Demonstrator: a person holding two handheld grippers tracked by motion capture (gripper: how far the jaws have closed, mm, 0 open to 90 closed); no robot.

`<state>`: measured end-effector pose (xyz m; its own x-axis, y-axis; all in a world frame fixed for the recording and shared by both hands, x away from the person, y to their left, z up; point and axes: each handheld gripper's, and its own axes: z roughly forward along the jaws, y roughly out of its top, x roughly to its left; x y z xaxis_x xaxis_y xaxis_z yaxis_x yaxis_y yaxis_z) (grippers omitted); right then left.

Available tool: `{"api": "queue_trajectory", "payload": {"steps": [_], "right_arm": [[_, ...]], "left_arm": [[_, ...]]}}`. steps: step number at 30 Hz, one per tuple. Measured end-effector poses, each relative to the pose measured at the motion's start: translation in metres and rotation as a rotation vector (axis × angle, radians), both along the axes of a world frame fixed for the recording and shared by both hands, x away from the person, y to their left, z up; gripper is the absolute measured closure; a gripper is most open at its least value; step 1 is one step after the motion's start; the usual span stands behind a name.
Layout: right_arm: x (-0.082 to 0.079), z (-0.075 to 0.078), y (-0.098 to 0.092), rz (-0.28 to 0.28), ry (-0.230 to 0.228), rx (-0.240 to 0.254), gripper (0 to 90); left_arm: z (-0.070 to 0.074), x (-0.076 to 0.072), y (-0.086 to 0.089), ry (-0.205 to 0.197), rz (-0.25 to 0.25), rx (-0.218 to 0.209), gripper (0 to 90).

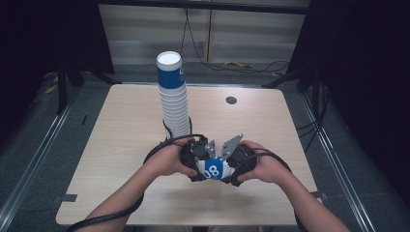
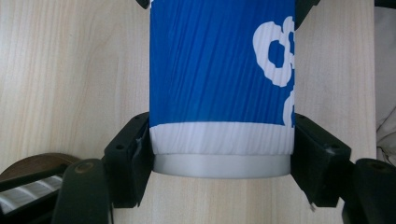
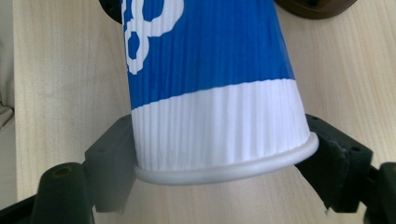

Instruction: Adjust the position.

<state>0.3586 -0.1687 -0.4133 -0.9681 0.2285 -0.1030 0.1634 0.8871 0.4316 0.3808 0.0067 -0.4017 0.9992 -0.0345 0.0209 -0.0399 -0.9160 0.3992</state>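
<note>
On the surface, behind both hands, stands a tall stack of cups. Near the front edge, one blue cup is clamped by both left tongs and right tongs, at opposite ends. Next, likely carry it onto the stack.

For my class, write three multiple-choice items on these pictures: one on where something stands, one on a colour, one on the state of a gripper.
1. Where does the tall cup stack stand on the table?
A. beyond the two hands
B. at the right edge
C. under the table

2. What colours is the held cup?
A. red and black
B. blue and white
C. plain green

3. How do the left gripper jaws stand?
A. wide open, nothing between them
B. shut on the cup
C. shut on a cable

Answers: 1 A, the high view shows it behind the hands. 2 B, blue body with white band and print. 3 B, both jaws press the cup's sides.
</note>
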Motion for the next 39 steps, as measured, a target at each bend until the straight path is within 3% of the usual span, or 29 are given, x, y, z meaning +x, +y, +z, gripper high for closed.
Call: {"api": "queue_trajectory", "payload": {"steps": [6,10,12,16,18,23,29,35,39], "right_arm": [[-0.001,0.001,0.000,0.005,0.002,-0.001,19.8],[-0.001,0.005,0.003,0.014,-0.009,0.026,19.8],[-0.002,0.006,0.004,0.017,-0.008,0.022,19.7],[-0.002,0.004,0.004,0.024,-0.017,0.027,19.1],[-0.003,0.004,0.003,0.011,-0.014,0.037,18.2],[-0.003,0.004,0.000,0.014,-0.036,0.079,16.8],[-0.004,0.003,-0.004,-0.005,-0.036,0.127,14.6],[-0.004,-0.002,-0.010,-0.020,-0.035,0.136,13.6],[-0.004,-0.005,-0.016,-0.047,-0.027,0.188,13.7]], "left_arm": [[-0.003,0.000,-0.001,0.003,-0.004,0.002,29.1],[-0.006,0.000,-0.003,0.003,-0.020,0.018,27.3],[-0.008,-0.001,-0.003,0.021,-0.009,0.006,29.6],[-0.007,0.001,-0.001,0.018,-0.011,0.000,30.1],[-0.006,0.000,0.001,0.023,-0.004,-0.030,30.1],[-0.004,0.001,0.005,0.020,-0.008,-0.057,30.1],[-0.005,0.002,0.009,0.047,0.014,-0.112,30.0],[-0.001,0.006,0.018,0.062,0.026,-0.182,30.0],[-0.001,0.008,0.025,0.075,0.066,-0.206,29.8]]}}
